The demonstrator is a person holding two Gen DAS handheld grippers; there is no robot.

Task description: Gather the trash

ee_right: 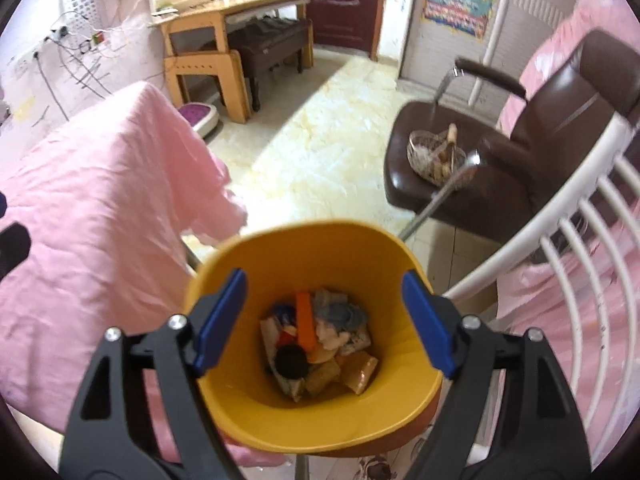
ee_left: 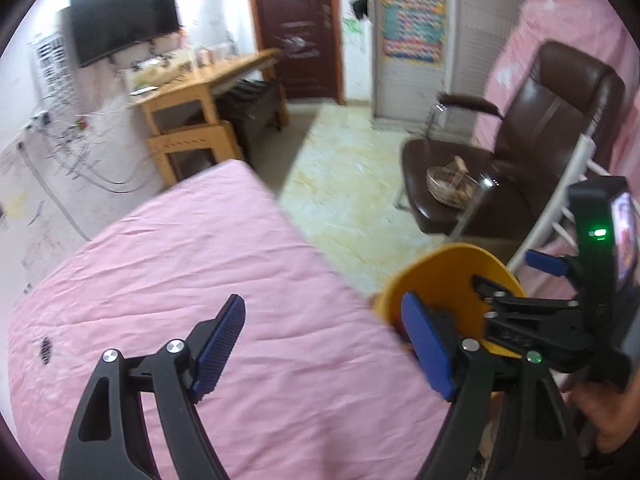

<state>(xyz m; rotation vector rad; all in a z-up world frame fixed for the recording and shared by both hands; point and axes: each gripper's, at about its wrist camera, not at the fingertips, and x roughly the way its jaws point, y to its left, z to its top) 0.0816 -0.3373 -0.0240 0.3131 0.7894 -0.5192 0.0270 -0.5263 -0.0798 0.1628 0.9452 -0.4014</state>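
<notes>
The round yellow plastic trash bin (ee_right: pixel 316 408) sits low in the middle of the right wrist picture, and it already has lots of trash (ee_right: pixel 320 344) at the bottom: crumpled paper, an orange strip, brown wrappers and a dark round thing. So it looks like most of the job is done. The right tool (ee_right: pixel 325 322) hangs just above the bin's mouth with its blue pads spread wide and nothing in them. The left tool (ee_left: pixel 324 350) is wide open too and holds nothing; it is over the pink wrinkled bed sheet (ee_left: pixel 200 280) that fills the lower left of its picture. That sheet looks bare, except for one small dark spot (ee_left: pixel 45 350) near the left edge; I cannot tell if it is trash or a mark. The bin stands in a tight gap, just beside the bed's edge on the left and the white railing (ee_right: pixel 560 240) on the right. Further up the picture, the pale tiled floor (ee_right: pixel 320 140) is wide open, with a brown leather chair (ee_right: pixel 520 140) holding a small basket (ee_right: pixel 432 156) at the upper right.
</notes>
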